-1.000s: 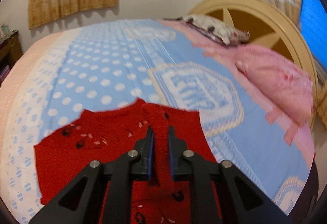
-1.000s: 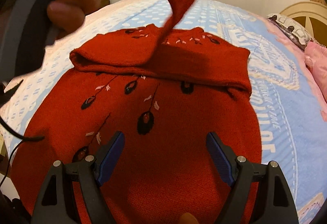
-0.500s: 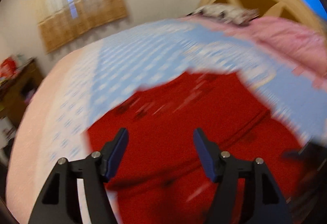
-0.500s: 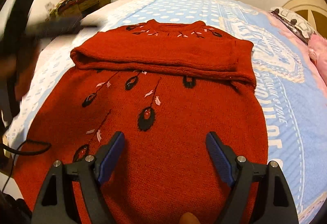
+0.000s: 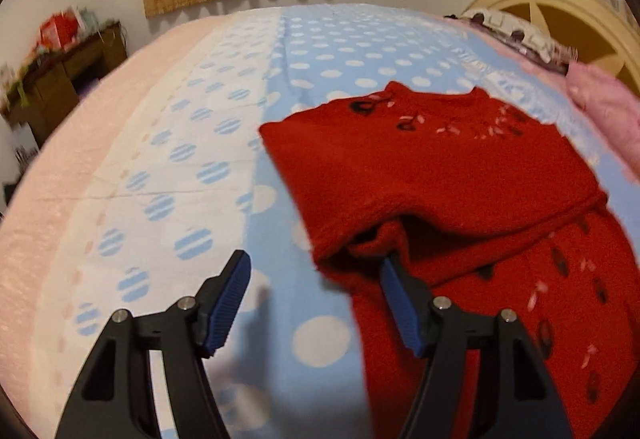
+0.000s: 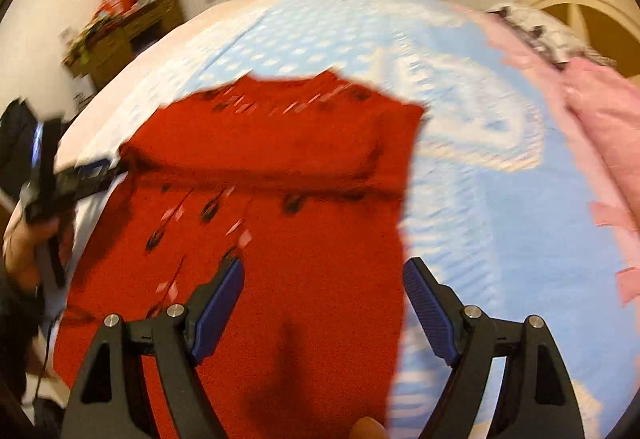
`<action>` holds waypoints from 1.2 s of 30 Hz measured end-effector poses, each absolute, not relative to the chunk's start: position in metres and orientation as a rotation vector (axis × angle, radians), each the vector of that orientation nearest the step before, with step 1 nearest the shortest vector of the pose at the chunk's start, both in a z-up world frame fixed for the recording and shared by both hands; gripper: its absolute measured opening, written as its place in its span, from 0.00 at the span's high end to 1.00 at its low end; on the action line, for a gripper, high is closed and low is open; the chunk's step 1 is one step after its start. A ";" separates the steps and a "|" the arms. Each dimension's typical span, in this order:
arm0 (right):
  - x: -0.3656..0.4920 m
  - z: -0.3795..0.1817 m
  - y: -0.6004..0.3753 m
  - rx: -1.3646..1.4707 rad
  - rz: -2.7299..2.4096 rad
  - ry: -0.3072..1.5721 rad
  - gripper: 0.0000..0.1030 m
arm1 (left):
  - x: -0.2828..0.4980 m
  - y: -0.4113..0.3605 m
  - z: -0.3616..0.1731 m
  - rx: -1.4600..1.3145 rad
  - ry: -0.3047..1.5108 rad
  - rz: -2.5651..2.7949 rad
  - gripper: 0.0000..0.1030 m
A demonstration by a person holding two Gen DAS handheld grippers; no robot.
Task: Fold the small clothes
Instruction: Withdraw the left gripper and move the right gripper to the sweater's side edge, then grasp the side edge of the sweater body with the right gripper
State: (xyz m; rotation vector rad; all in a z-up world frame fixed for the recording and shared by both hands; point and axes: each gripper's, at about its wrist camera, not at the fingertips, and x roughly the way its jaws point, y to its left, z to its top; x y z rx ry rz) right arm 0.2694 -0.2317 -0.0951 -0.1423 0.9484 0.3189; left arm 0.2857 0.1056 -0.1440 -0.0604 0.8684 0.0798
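A red knitted sweater [image 5: 460, 179] with dark leaf patterns lies flat on the blue dotted bed cover [image 5: 200, 119], its sleeves folded across the chest. My left gripper [image 5: 316, 279] is open at the sweater's left side. The corner of the folded sleeve lies between its jaws, close to the right pad, and the pads do not press on it. In the right wrist view the sweater [image 6: 300, 143] is blurred. My right gripper [image 6: 324, 279] hovers open above its lower right part, near the right edge. The left gripper [image 6: 92, 175] shows at the far left, held by a hand [image 6: 24, 251].
Pink pillows [image 5: 600, 107] and a patterned one lie by the cream headboard [image 5: 560, 7] at the right. A cluttered wooden desk [image 5: 64, 71] stands beyond the bed's left side. Bare bed cover stretches left of and behind the sweater.
The left gripper let go of the red sleeve, which now lies folded across the chest, then swung left and down to the sweater's left edge. The right gripper rose and shifted right.
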 end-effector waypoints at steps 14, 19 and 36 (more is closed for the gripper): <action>0.336 -0.120 -0.209 -0.111 0.297 1.008 0.20 | 0.297 0.112 -0.147 -0.001 0.832 0.174 0.16; 0.369 -0.130 -0.207 -0.122 0.250 0.996 0.36 | 0.296 0.131 -0.166 0.008 0.877 0.244 0.06; 0.396 -0.138 -0.222 -0.160 0.167 0.950 0.94 | 0.292 0.148 -0.175 -0.135 0.894 0.203 0.00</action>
